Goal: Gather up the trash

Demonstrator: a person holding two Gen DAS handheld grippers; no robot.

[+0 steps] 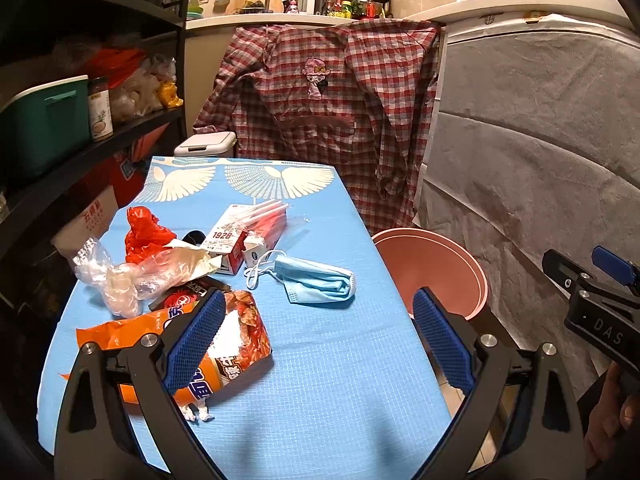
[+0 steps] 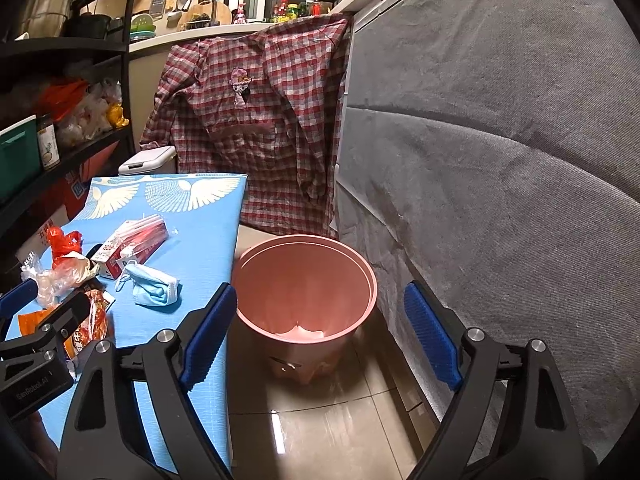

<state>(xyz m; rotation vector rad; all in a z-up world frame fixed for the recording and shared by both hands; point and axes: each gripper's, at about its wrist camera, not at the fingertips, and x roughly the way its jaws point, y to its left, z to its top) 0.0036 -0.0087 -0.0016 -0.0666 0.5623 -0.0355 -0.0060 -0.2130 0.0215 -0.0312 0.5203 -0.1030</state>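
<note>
— Where is the trash?

— On the blue table: an orange chip bag, a blue face mask, a milk carton and a red bag.

— And the claws?

— The left gripper is spread wide above the table, holding nothing. The right gripper is wide apart over the pink bin, which stands on the floor beside the table. Something pale lies inside the bin, maybe paper.

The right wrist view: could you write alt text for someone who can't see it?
An open two-finger gripper with blue pads points at a pink bin standing on the tiled floor beside a blue-covered table. On the table lie a blue face mask, a small carton, plastic bags and an orange snack bag. A plaid shirt hangs behind.
</note>
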